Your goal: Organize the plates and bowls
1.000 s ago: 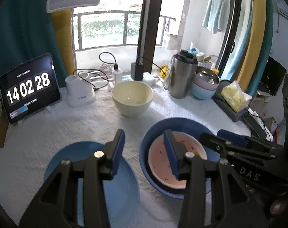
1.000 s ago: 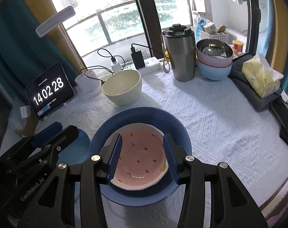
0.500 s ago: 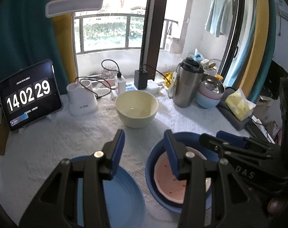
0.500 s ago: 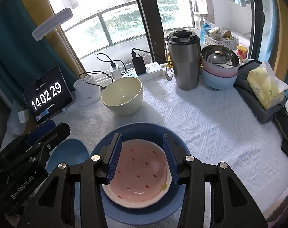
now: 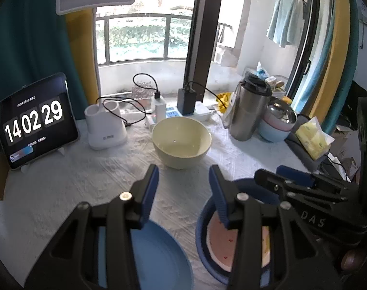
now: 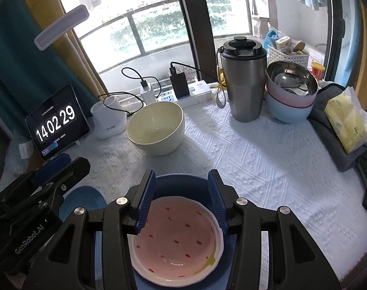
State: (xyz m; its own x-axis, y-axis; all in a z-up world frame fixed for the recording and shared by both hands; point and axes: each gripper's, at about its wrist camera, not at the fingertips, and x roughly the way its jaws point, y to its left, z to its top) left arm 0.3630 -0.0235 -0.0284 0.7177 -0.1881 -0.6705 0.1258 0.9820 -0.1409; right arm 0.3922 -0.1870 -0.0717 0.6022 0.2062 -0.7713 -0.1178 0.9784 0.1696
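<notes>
A pink plate with red dots (image 6: 176, 239) lies inside a dark blue plate (image 6: 181, 181) on the white cloth. My right gripper (image 6: 181, 188) hovers over it, open, with nothing between its fingers. A light blue plate (image 5: 157, 261) lies to the left, under my left gripper (image 5: 183, 183), which is also open and holds nothing. A cream bowl (image 5: 181, 142) stands upright just beyond both grippers. At the back right a steel bowl sits nested in a pink and a blue bowl (image 6: 289, 91). Each gripper shows in the other's view: the right gripper (image 5: 280, 181), the left gripper (image 6: 62, 166).
A steel flask (image 6: 244, 82) stands between the cream bowl and the bowl stack. A tablet clock (image 6: 57, 123), a white holder (image 6: 108, 118) and a power strip with cables (image 6: 190, 91) line the back. A tissue pack (image 6: 348, 120) on a grey pouch lies at the right edge.
Both grippers have moved forward over the plates toward the cream bowl, which now looks nearer and larger. Neither gripper's opening has changed, and no dish has moved.
</notes>
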